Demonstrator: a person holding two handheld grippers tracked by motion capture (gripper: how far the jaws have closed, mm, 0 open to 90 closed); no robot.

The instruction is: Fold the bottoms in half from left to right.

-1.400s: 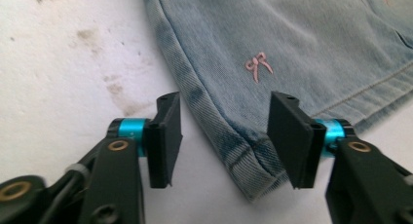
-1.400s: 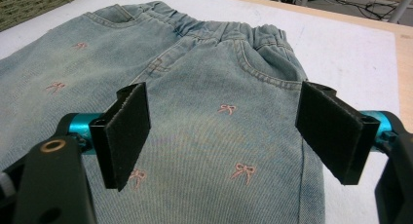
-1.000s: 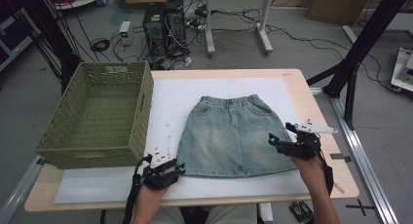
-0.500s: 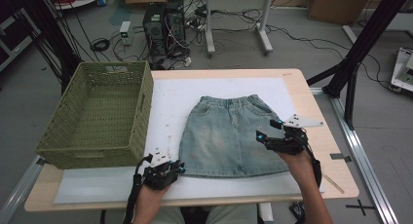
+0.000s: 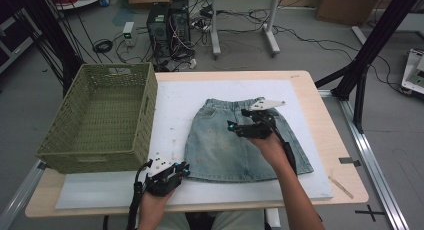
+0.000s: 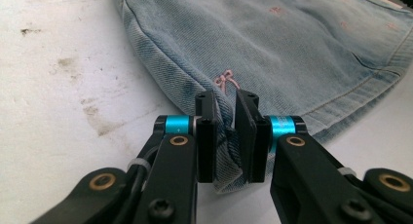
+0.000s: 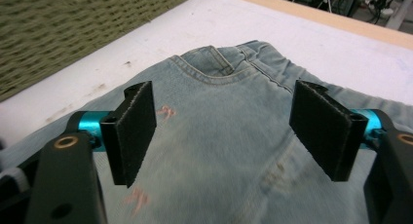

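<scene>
The green wicker basket [image 5: 97, 115] holds nothing; left gripper [image 6: 226, 131] pinches the denim skirt [image 5: 240, 140]'s corner, right gripper [image 7: 226, 131] fingers spread.

skirt [image 6: 292, 44] cut by top edge | basket [image 7: 73, 34] cropped, blurred | skirt hem corner hidden between pads

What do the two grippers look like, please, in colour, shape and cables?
Both are black. The left gripper has two flat rectangular pads, turquoise metal cylinders behind them, brass-coloured rings at the joints, and a white cable tie on each side. The right gripper has the same turquoise cylinders and rough black pads. From above, a black cable trails from the left one, and a pale three-cornered plate tops the right one.
</scene>
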